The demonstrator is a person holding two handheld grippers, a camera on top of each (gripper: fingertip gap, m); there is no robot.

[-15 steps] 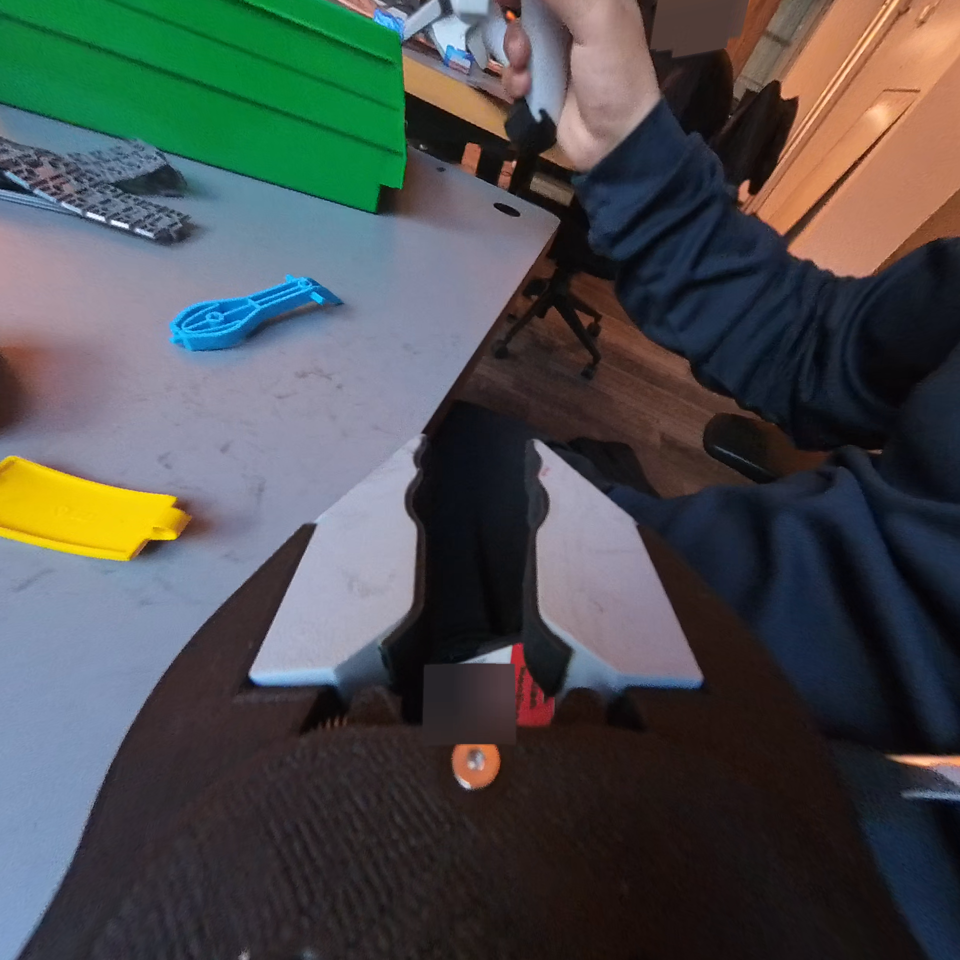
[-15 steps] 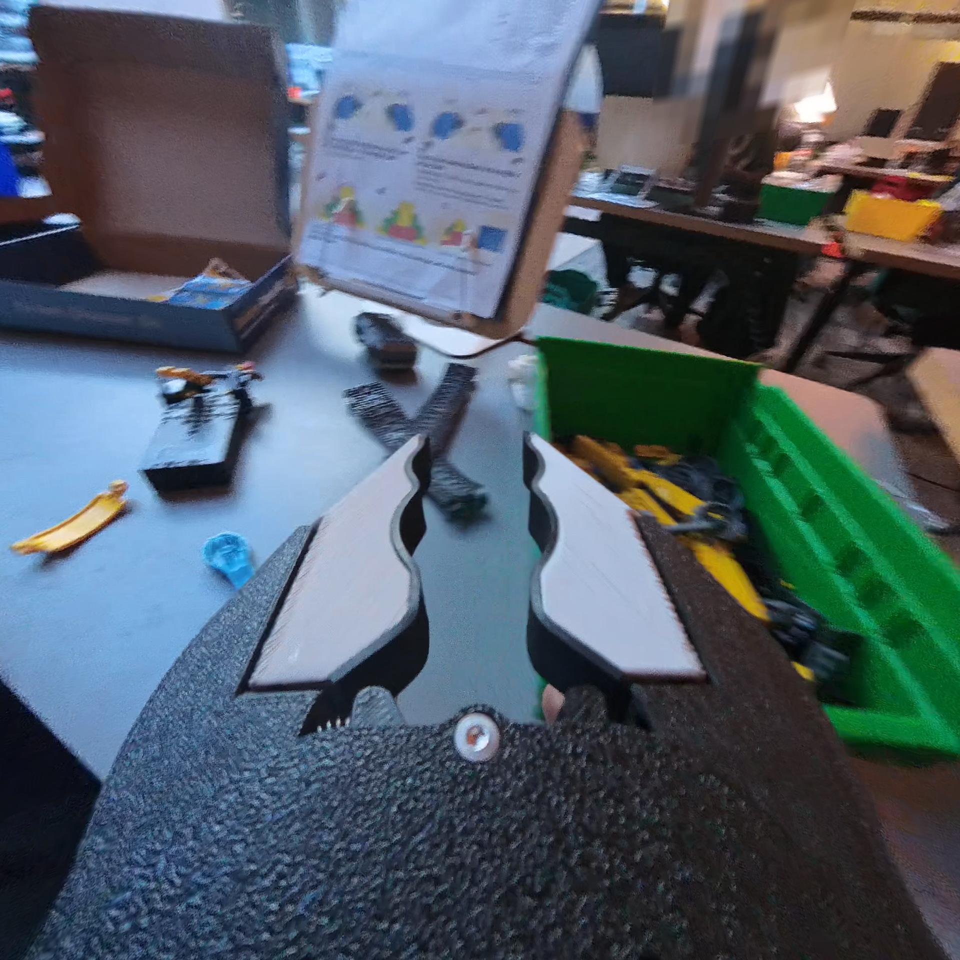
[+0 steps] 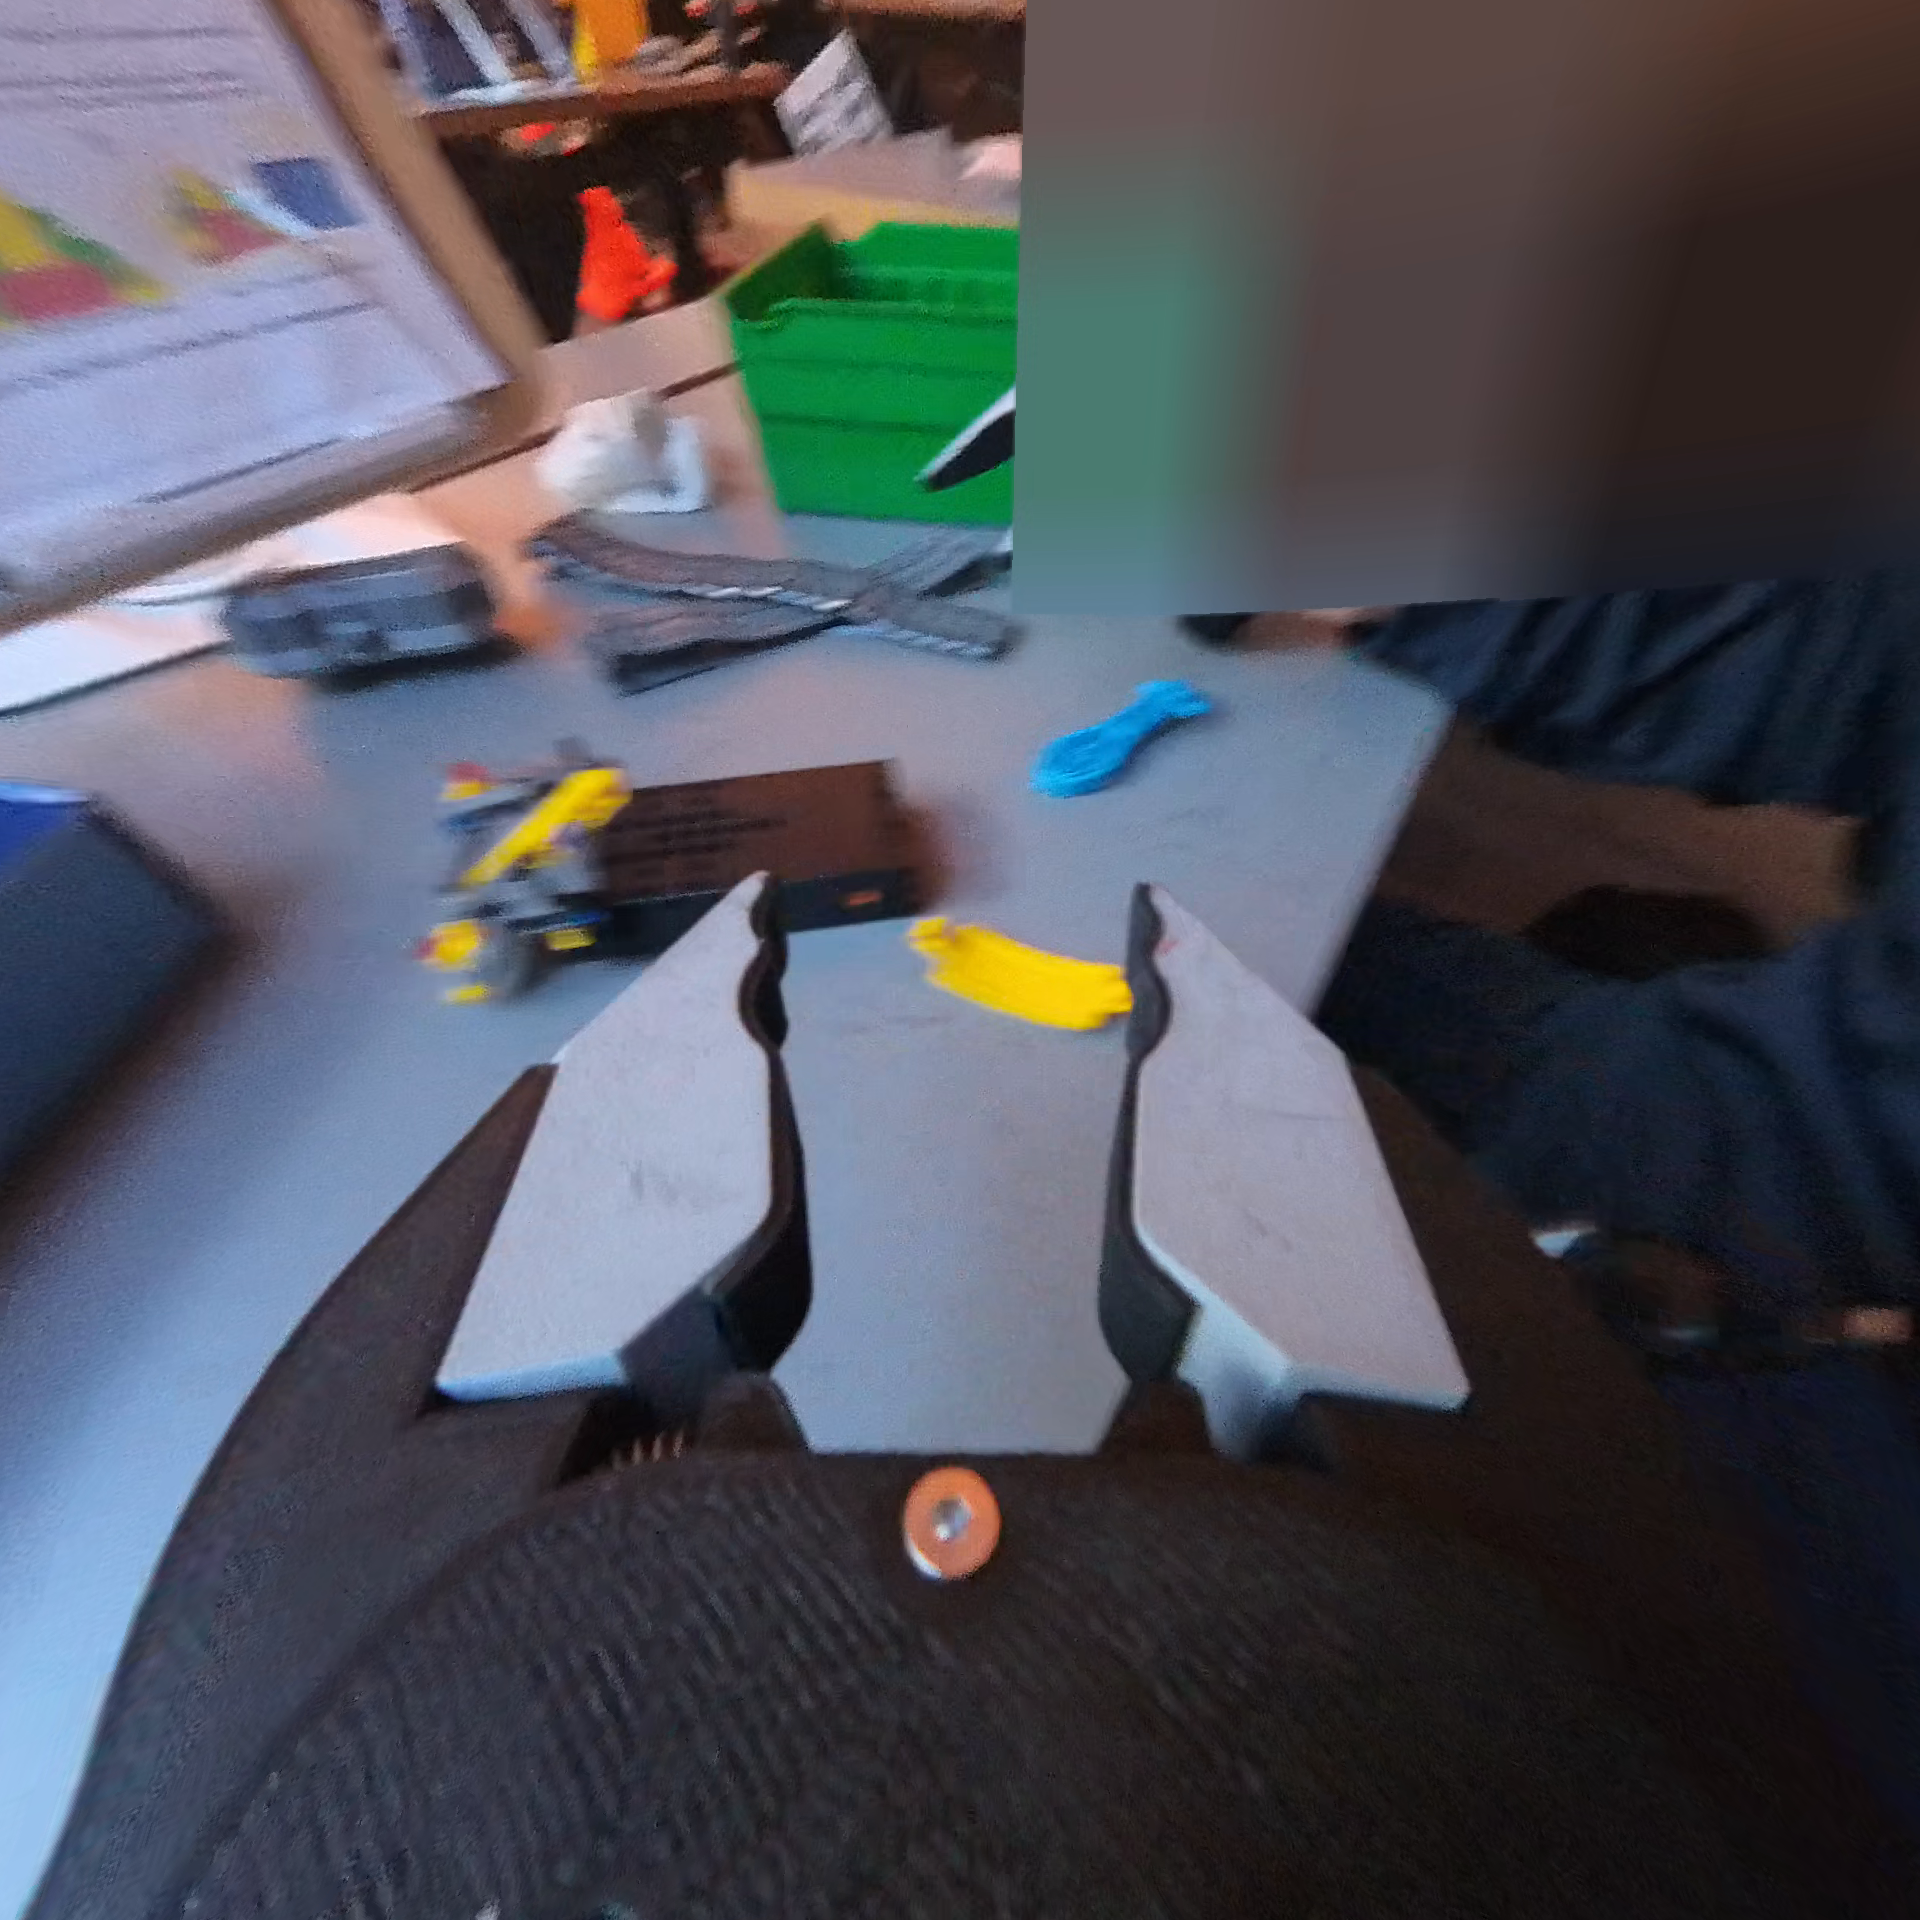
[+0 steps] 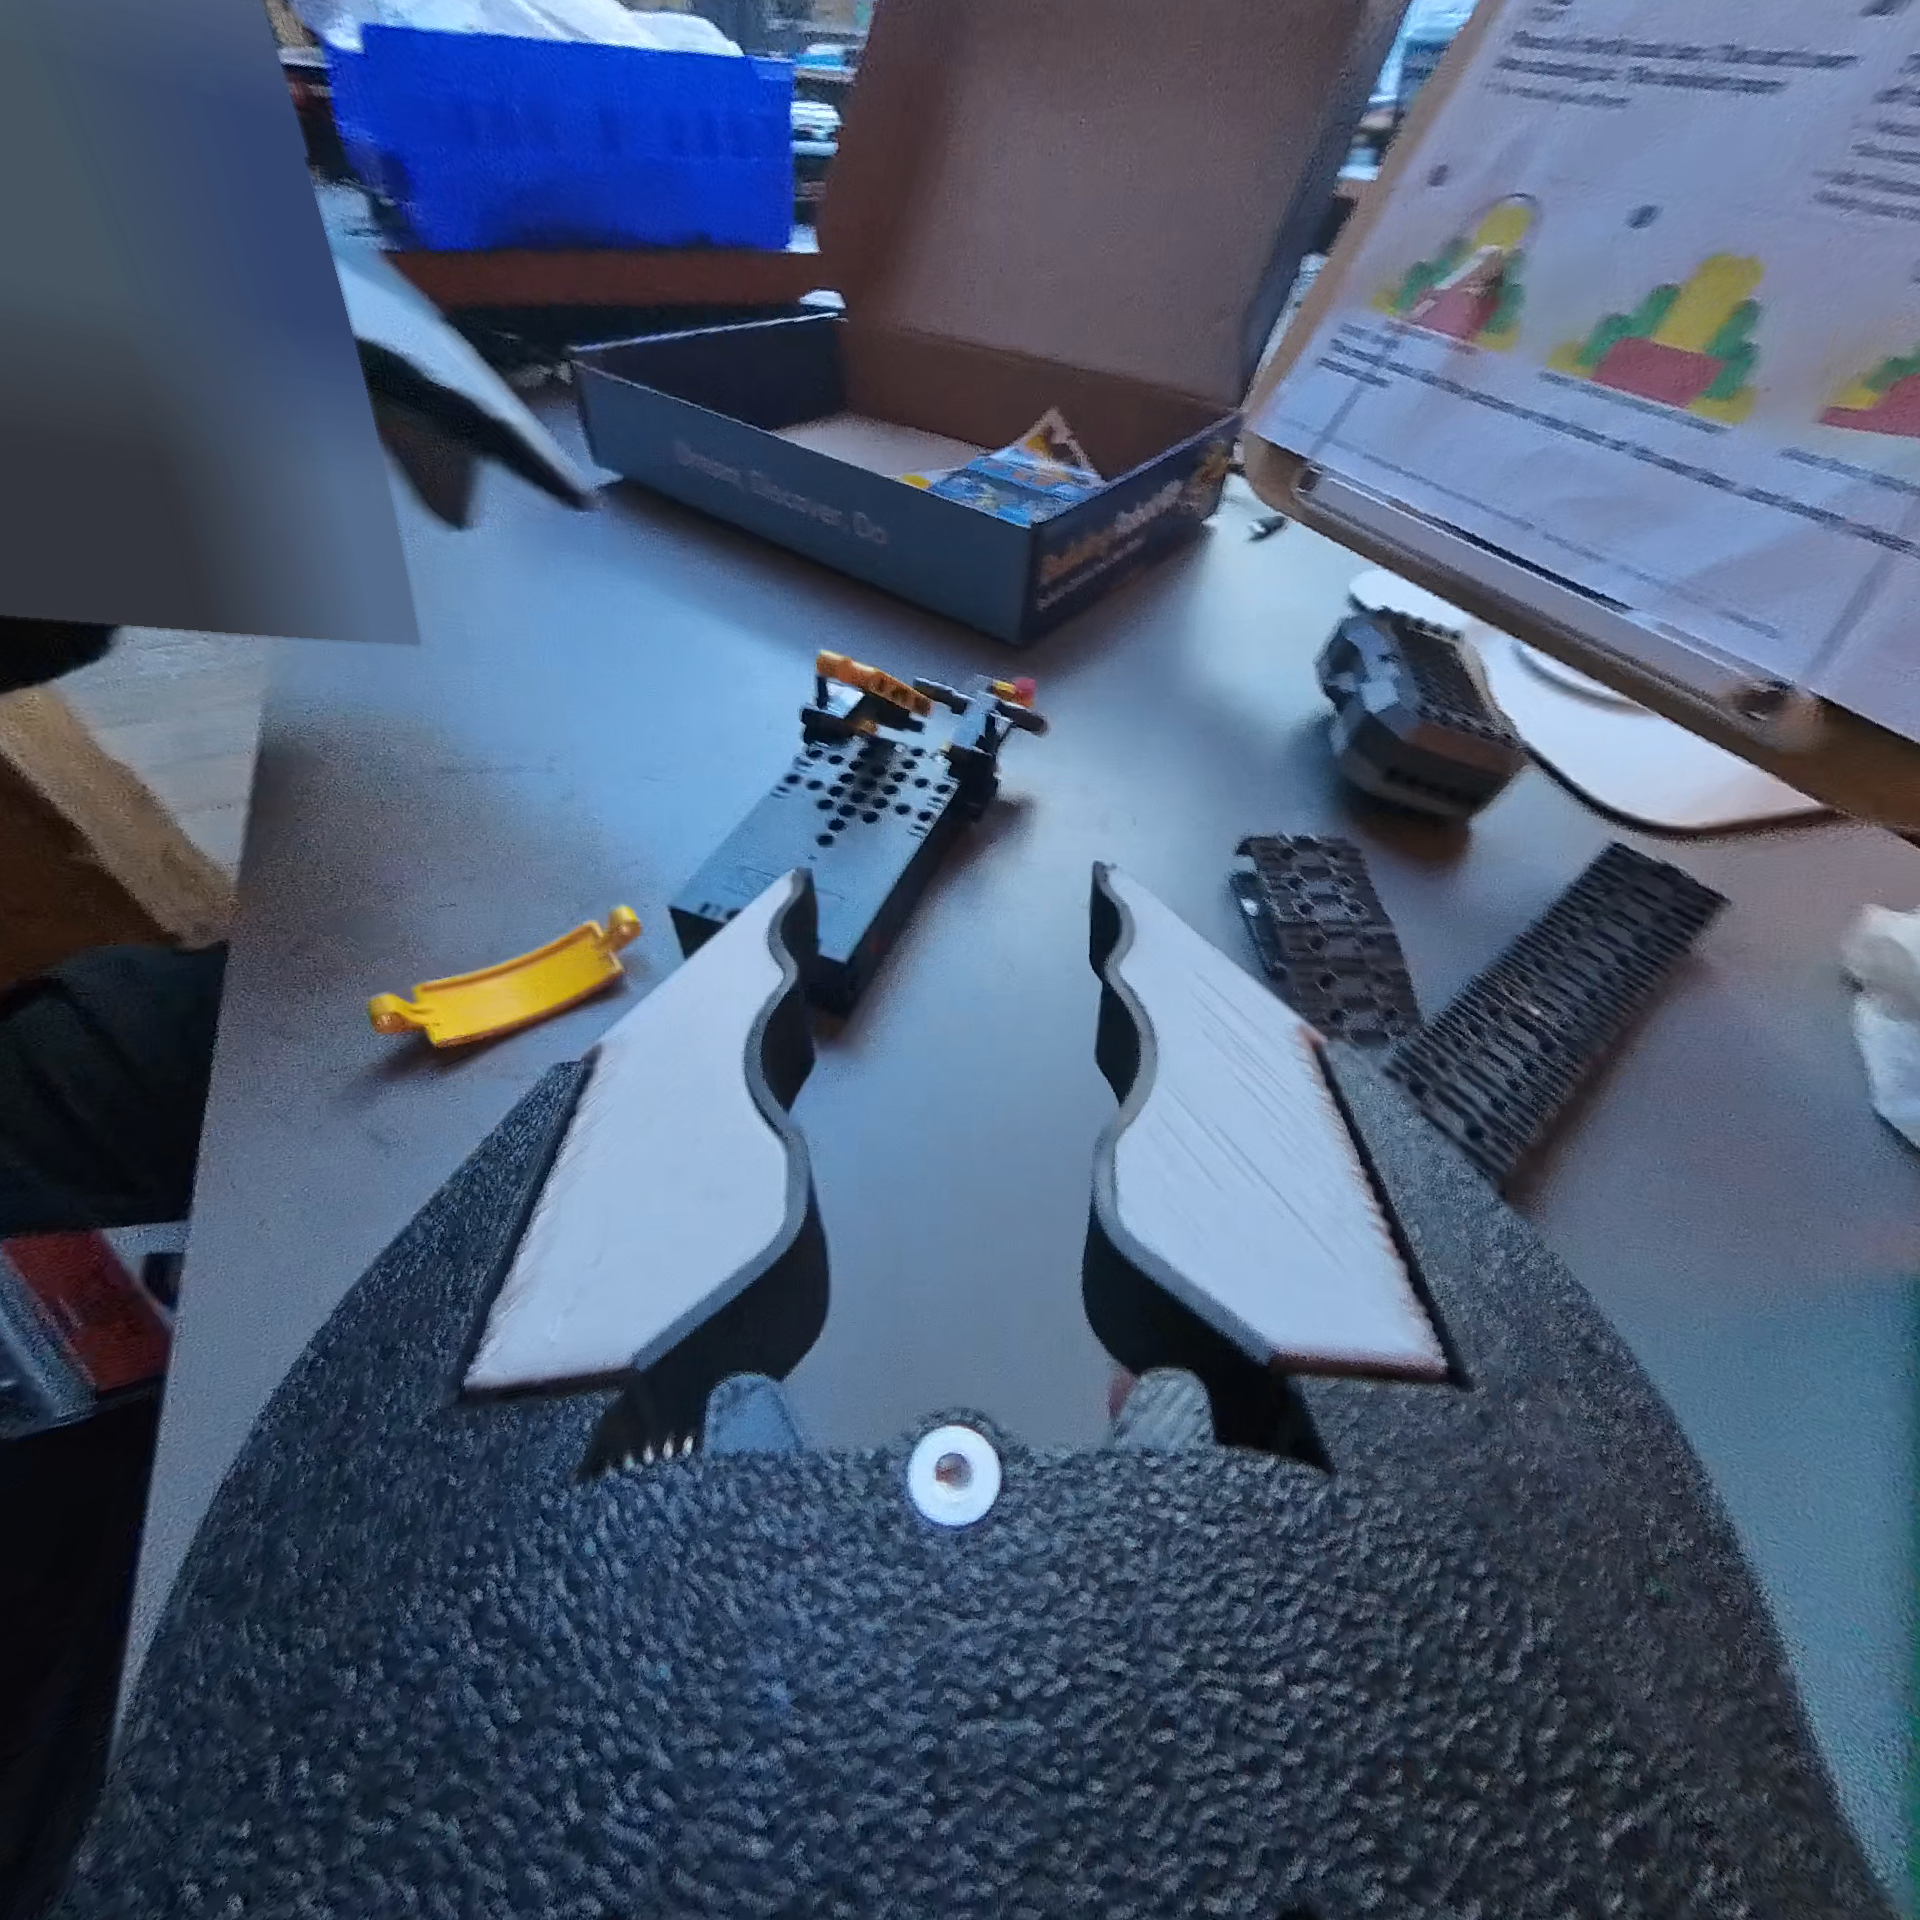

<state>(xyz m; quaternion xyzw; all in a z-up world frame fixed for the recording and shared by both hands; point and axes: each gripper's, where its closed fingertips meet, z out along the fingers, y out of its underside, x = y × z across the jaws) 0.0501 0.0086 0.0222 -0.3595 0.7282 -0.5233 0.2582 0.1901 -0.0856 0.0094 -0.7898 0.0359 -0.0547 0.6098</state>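
My left gripper is open and empty above the grey table. A curved yellow piece lies just beyond its right finger. A black block with a yellow and grey brick model on its end lies past the left finger. A blue piece lies farther right. My right gripper is open and empty over the table. The same black block lies just ahead of its left finger. The yellow piece lies to the left.
A green bin stands at the back. Black studded strips and a dark grey block lie right. An open cardboard box stands behind. A clipboard with a printed sheet leans at the right. The table edge runs beside a person's dark sleeve. Some 20 centimeters of space lies between my two pairs of fingers. From my right tips it is roughly 20 centimeters to the dark grey block; from my left, 30 centimeters.
Both views have swung round to face the table's parts. Both grippers have opened wider. The left one has moved from the table edge to over the table.
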